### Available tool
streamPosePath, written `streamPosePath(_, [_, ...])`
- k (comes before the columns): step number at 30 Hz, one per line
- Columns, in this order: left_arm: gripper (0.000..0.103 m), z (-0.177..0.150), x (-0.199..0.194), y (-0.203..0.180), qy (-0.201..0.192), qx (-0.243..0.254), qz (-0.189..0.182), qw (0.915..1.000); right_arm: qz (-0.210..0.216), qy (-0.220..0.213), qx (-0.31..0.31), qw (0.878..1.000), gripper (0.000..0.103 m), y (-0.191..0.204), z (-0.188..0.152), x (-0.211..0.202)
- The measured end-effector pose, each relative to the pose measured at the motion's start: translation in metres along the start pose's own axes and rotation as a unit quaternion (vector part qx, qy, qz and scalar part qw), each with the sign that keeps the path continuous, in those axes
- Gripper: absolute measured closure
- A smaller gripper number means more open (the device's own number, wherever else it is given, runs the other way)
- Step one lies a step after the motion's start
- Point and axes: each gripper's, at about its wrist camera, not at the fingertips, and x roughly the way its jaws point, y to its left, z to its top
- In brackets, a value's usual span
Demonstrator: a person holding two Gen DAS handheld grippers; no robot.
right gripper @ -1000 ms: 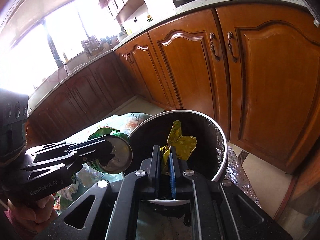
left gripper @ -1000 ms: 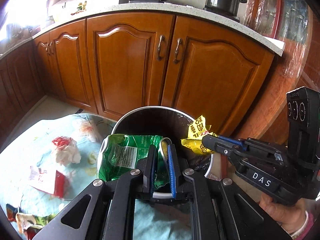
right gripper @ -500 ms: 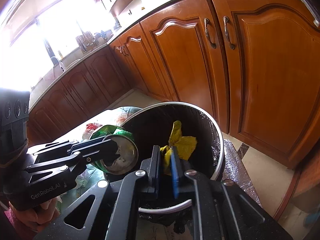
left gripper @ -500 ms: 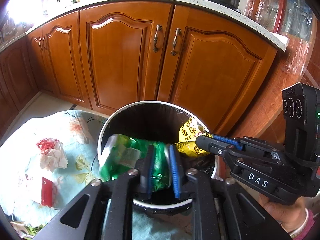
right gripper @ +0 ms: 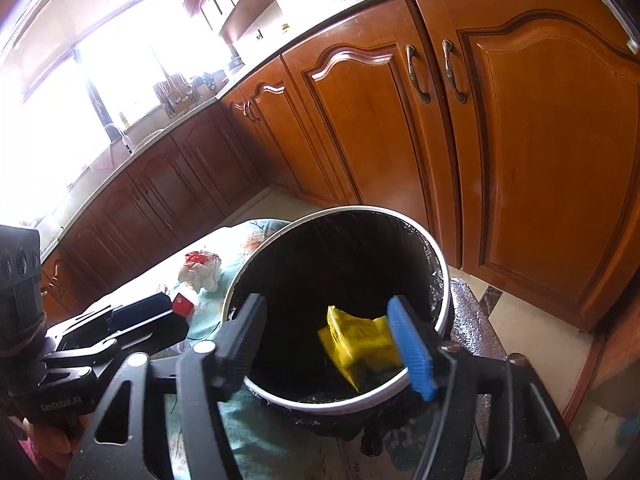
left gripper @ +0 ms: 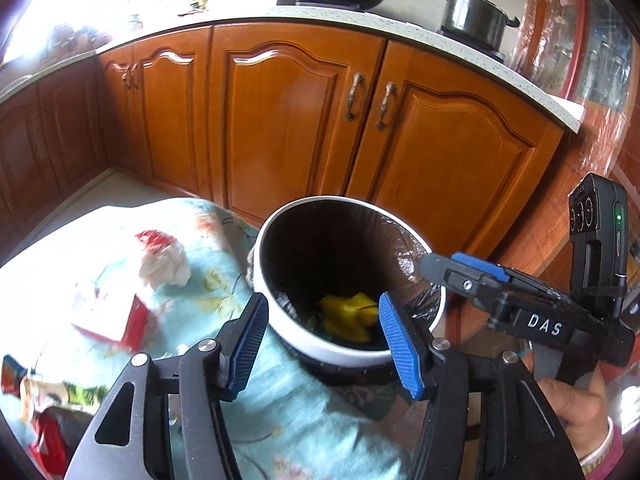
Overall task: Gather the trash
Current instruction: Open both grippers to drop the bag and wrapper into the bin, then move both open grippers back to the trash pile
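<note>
A white round bin [left gripper: 344, 354] [right gripper: 440, 276] with a black liner stands beside the cloth-covered table. A yellow wrapper [left gripper: 348, 314] [right gripper: 360, 338] lies at its bottom, with a bit of green trash under it. My left gripper [left gripper: 322, 338] hovers over the bin's near rim, its jaws opening with nothing between them. My right gripper [right gripper: 332, 346] is above the bin too, jaws opening and empty; the yellow wrapper is below them inside the bin. Each gripper shows from the side in the other's view: the right [left gripper: 460, 270], the left [right gripper: 160, 320].
On the floral cloth [left gripper: 280, 412] lie a crumpled white and red wrapper [left gripper: 164, 260] [right gripper: 202, 268], a red and white packet [left gripper: 112, 316] and more wrappers [left gripper: 40, 392] at the near left. Wooden cabinets [left gripper: 288, 120] stand behind the bin. A hand [left gripper: 580, 408] holds the right gripper.
Both grippers opened. The green bag left the left gripper and the yellow wrapper left the right one; both now lie in the bin. The left gripper's view shifted toward the table.
</note>
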Motion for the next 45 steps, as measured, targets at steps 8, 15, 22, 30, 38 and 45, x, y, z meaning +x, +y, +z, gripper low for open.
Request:
streamPosePath(8, [0.044,-0.032,-0.050,0.020,-0.018,-0.046,0.017,0.9986,0.011,-0.011,0.011,1.000,0.028,0.011,-0.012,-0.015])
streamPosePath(15, [0.041,-0.067,-0.092,0.036,-0.027,-0.066,0.044,0.9965,0.021,-0.012,0.019,1.000,0.013,0.038,-0.043,-0.032])
streamPosePath(22, [0.040,-0.100,-0.133,0.058,-0.024,-0.093,0.068,0.9930,0.049,0.013,0.023,0.998,0.011,0.068,-0.077,-0.035])
streamPosePath(30, [0.037,-0.128,-0.176,0.088,-0.025,-0.134,0.096,0.9860,0.069,0.045,0.006,0.997,0.010,0.101,-0.102,-0.024])
streamPosePath(38, [0.036,-0.142,-0.198,0.115,-0.024,-0.168,0.117,0.9786,0.093,0.068,-0.015,0.993,0.007,0.136,-0.112,-0.010])
streamPosePath(45, [0.036,-0.139,-0.195,0.135,-0.011,-0.191,0.111,0.9753,0.121,0.085,-0.026,0.989,0.007,0.164,-0.113,0.012])
